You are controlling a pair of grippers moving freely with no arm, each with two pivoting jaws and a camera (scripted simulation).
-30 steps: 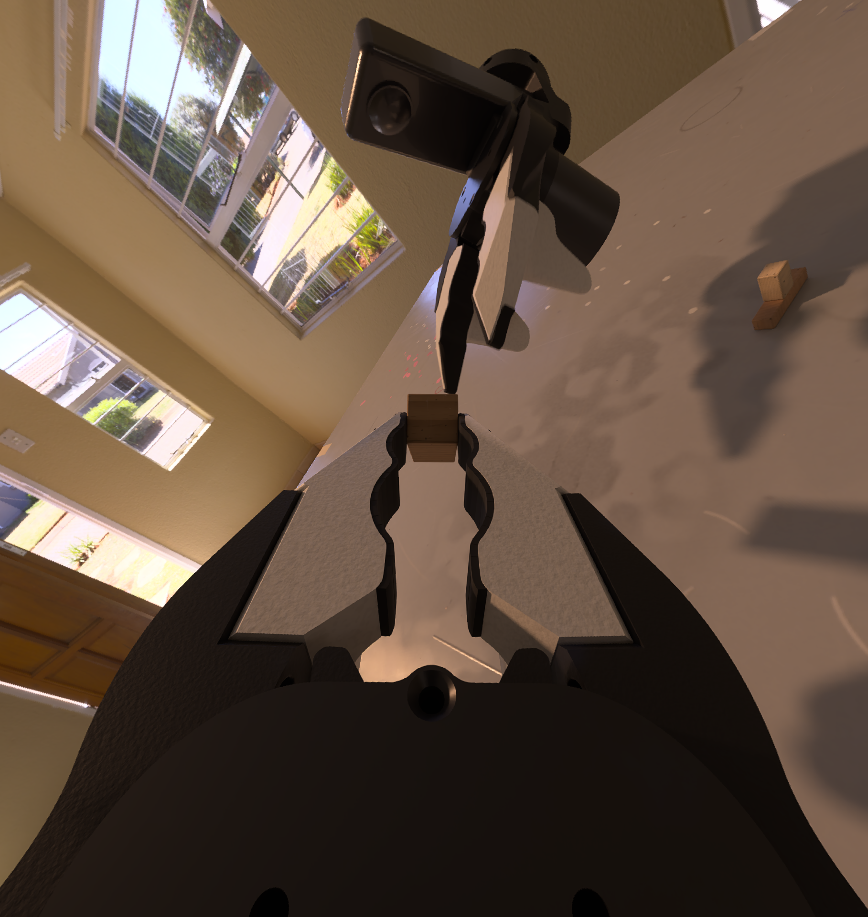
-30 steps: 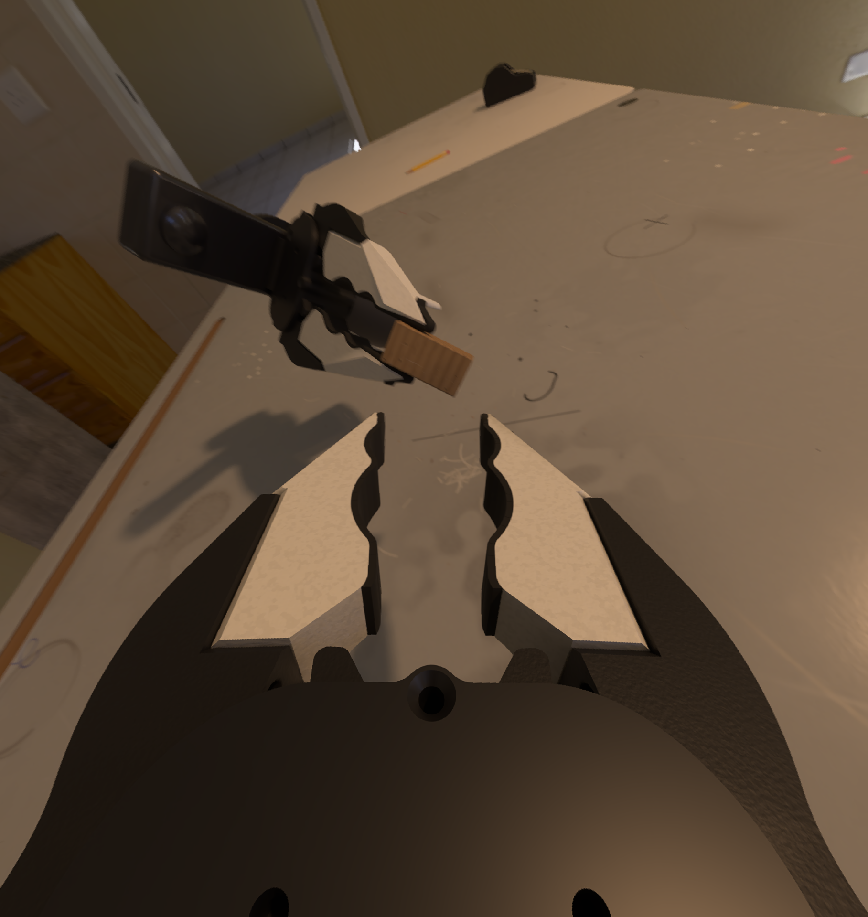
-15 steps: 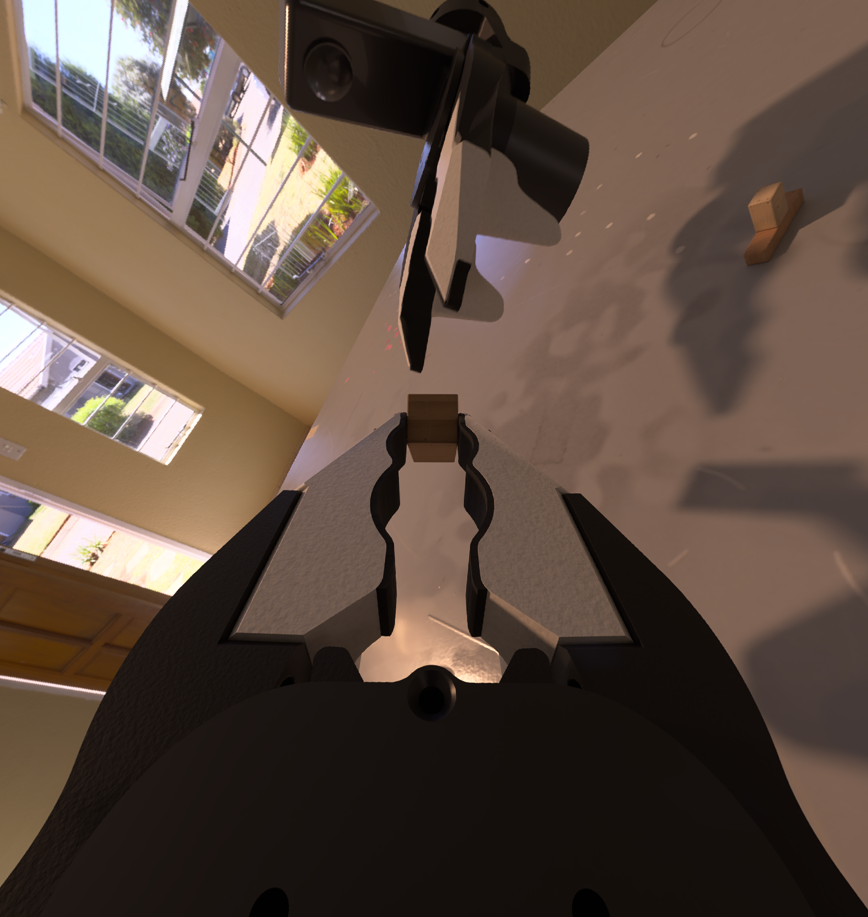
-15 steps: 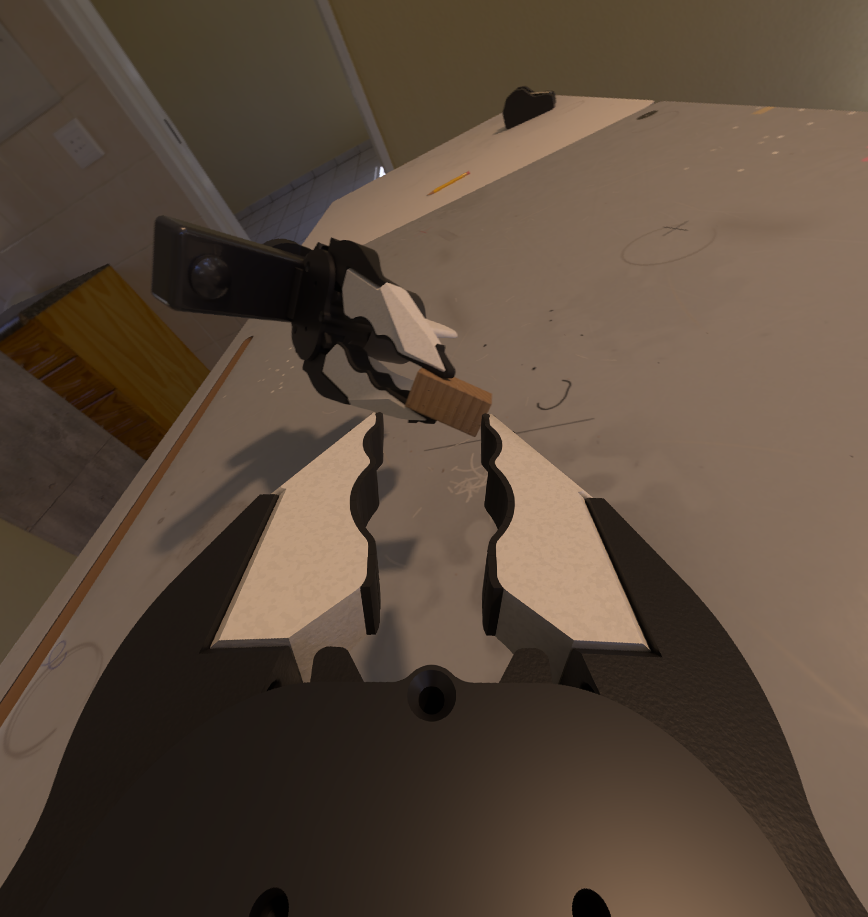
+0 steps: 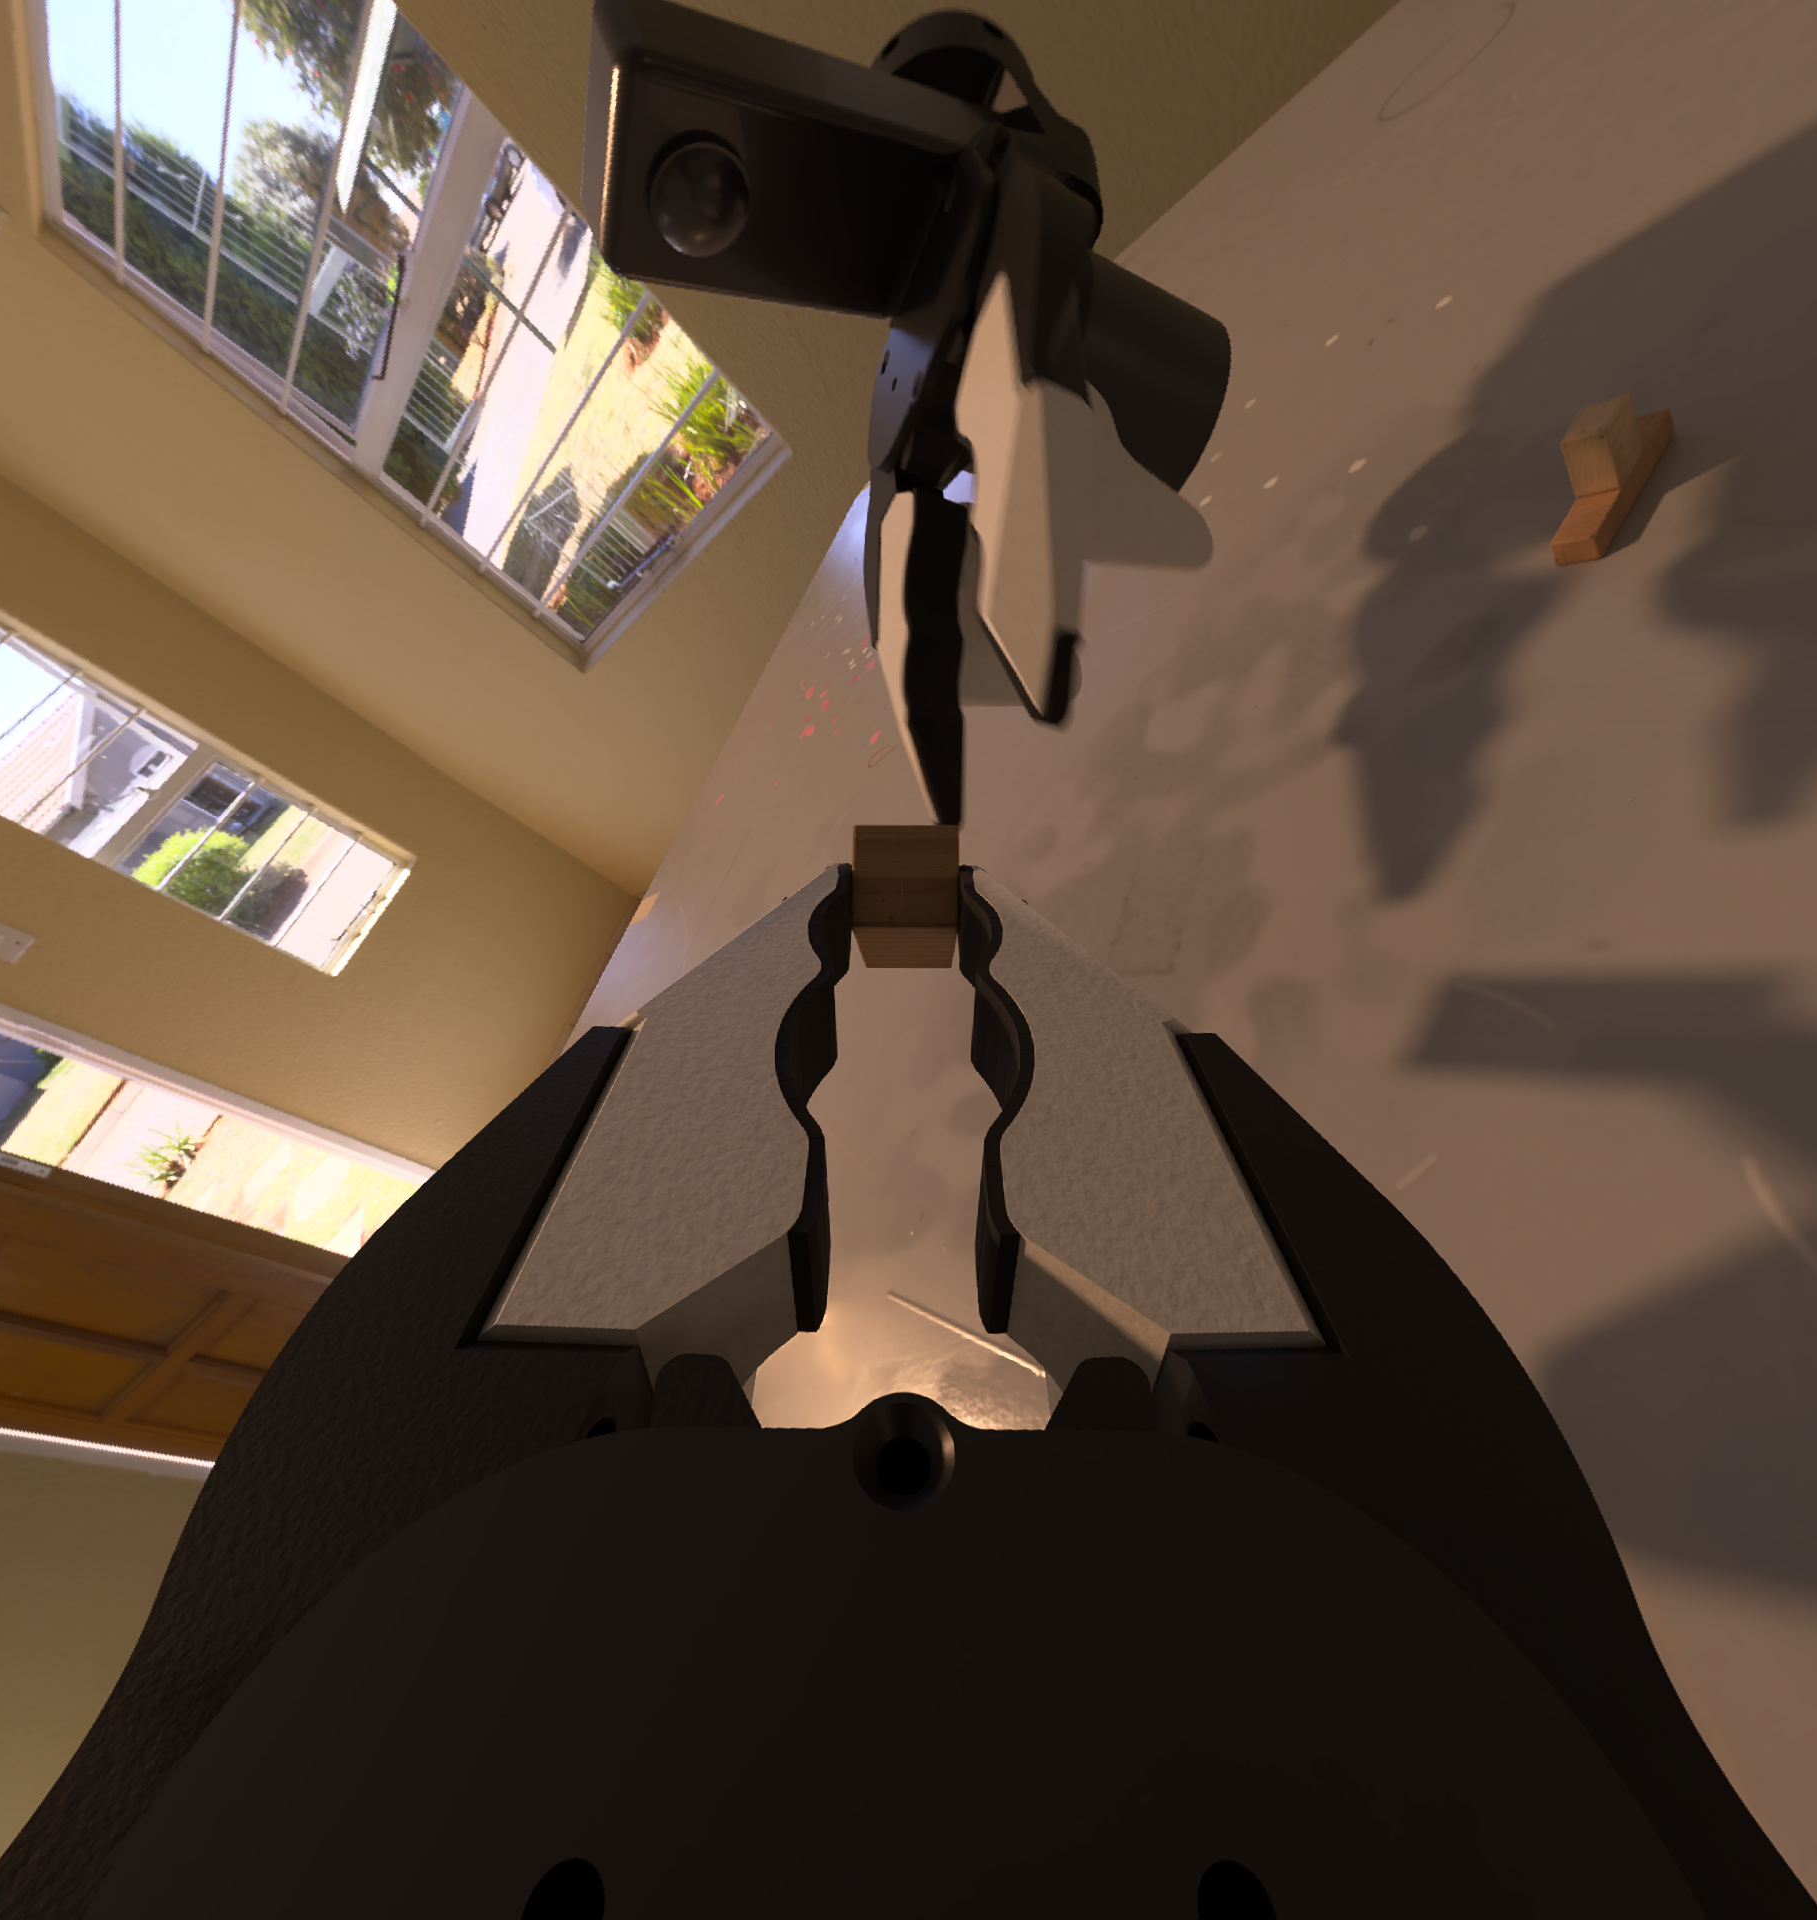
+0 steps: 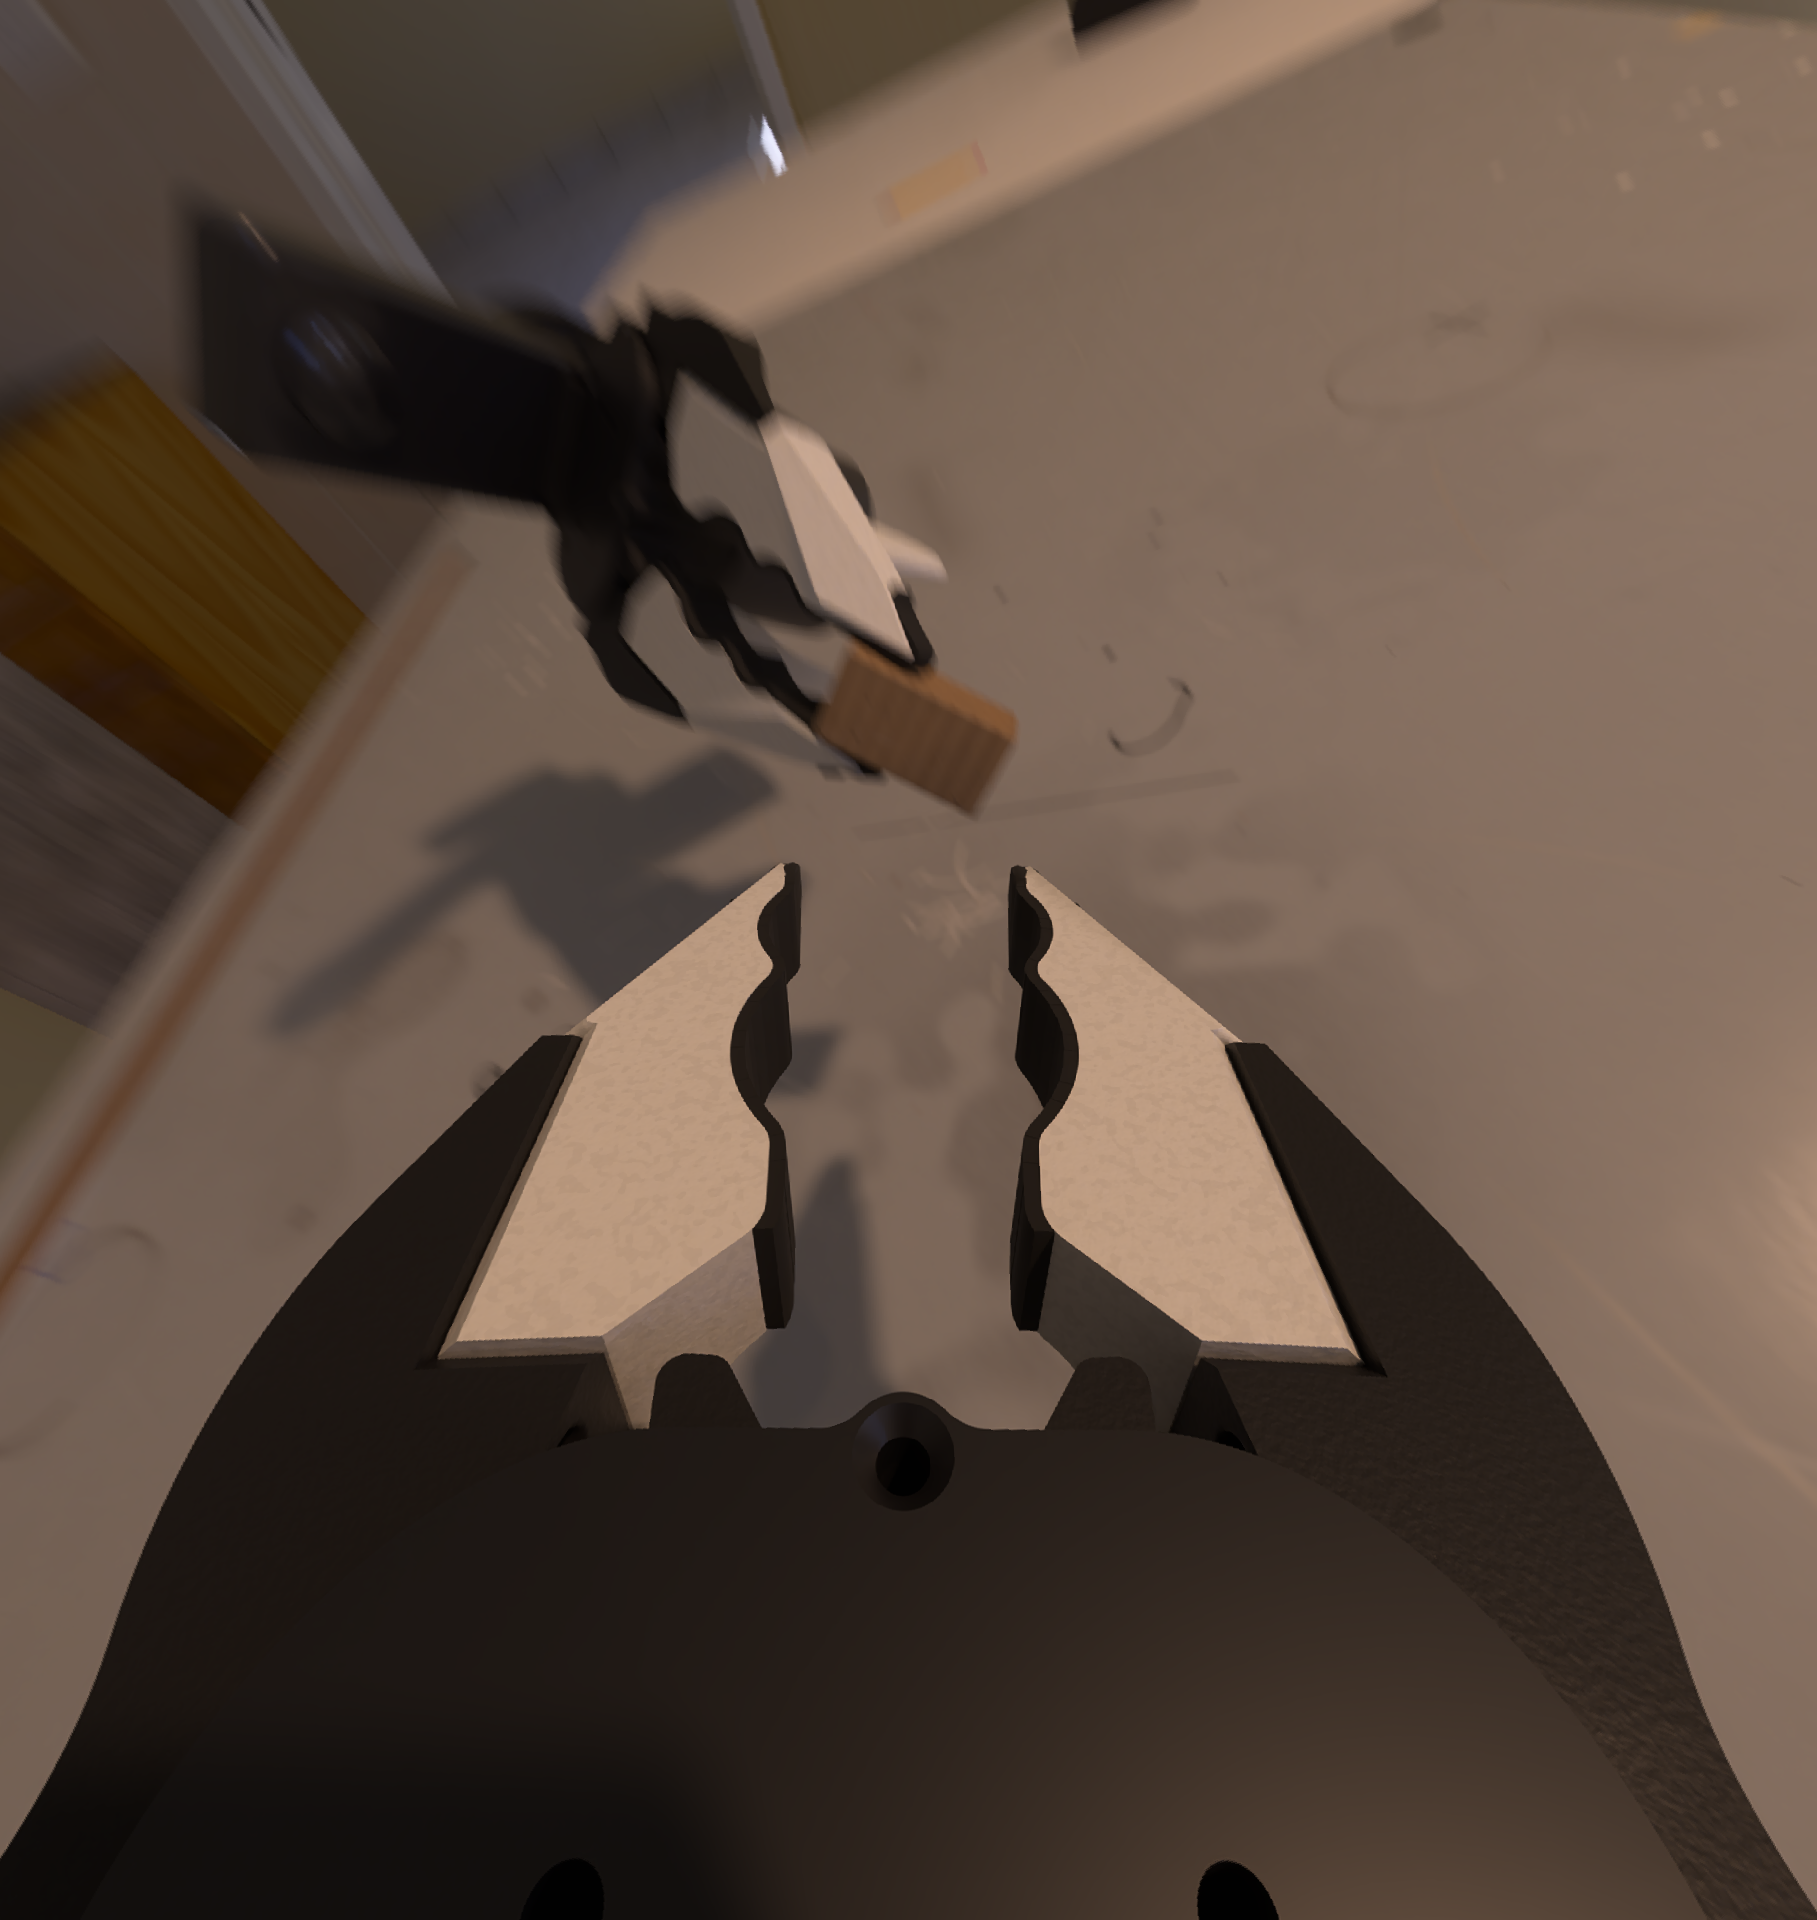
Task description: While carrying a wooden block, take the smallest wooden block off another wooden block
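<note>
My left gripper [image 5: 905,883] is shut on a wooden block [image 5: 905,899] held at its fingertips above the table. The same block [image 6: 919,740] shows in the right wrist view, held in the left gripper [image 6: 873,686] ahead of me and to the left. My right gripper [image 6: 905,883] is open and empty, above the table; it also shows in the left wrist view [image 5: 961,748], right above the held block. Far off on the table a small wooden cube [image 5: 1600,449] sits on a flat wooden block [image 5: 1610,499].
The pale table [image 6: 1455,727] has pen marks and scratches. Its left edge [image 6: 291,790] runs diagonally, with a wooden cabinet [image 6: 125,582] beyond it. Windows [image 5: 343,343] and a yellow wall fill the left of the left wrist view.
The right wrist view has swung and is now blurred, and the left gripper with its block looks nearer in it. In the left wrist view the right gripper has dropped close to the held block.
</note>
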